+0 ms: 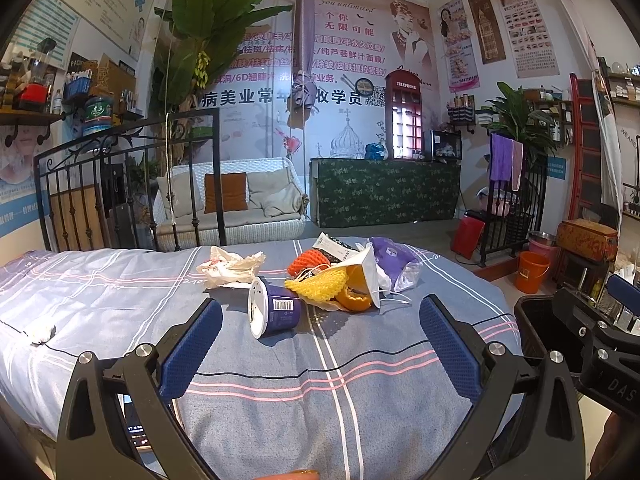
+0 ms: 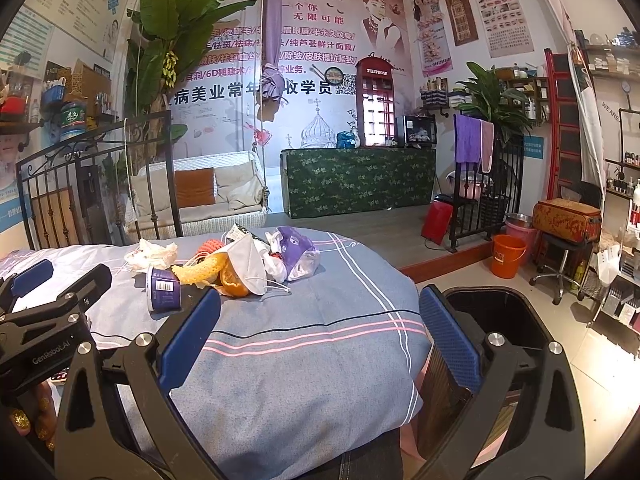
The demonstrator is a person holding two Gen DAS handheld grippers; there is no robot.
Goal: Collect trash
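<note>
A pile of trash lies on the bed's blue-grey cover (image 1: 280, 392): a tipped purple cup (image 1: 274, 312), crumpled white tissue (image 1: 230, 266), yellow foam net (image 1: 320, 286), orange peel (image 1: 352, 298), orange net (image 1: 310, 262), white face mask (image 1: 366, 274) and a purple wrapper (image 1: 390, 258). My left gripper (image 1: 320, 320) is open and empty, just short of the cup. My right gripper (image 2: 320, 312) is open and empty, over the bed's right edge, with the pile (image 2: 240, 264) ahead to its left. A black bin (image 2: 496, 320) stands beside the bed under its right finger.
An iron bedstead (image 1: 128, 184) stands at the far left. Beyond the bed are a wicker sofa (image 1: 232, 200), a green-covered counter (image 1: 384, 192), an orange bucket (image 2: 508, 256) and a stool (image 2: 560, 252). A small white scrap (image 1: 42, 334) lies on the left of the cover.
</note>
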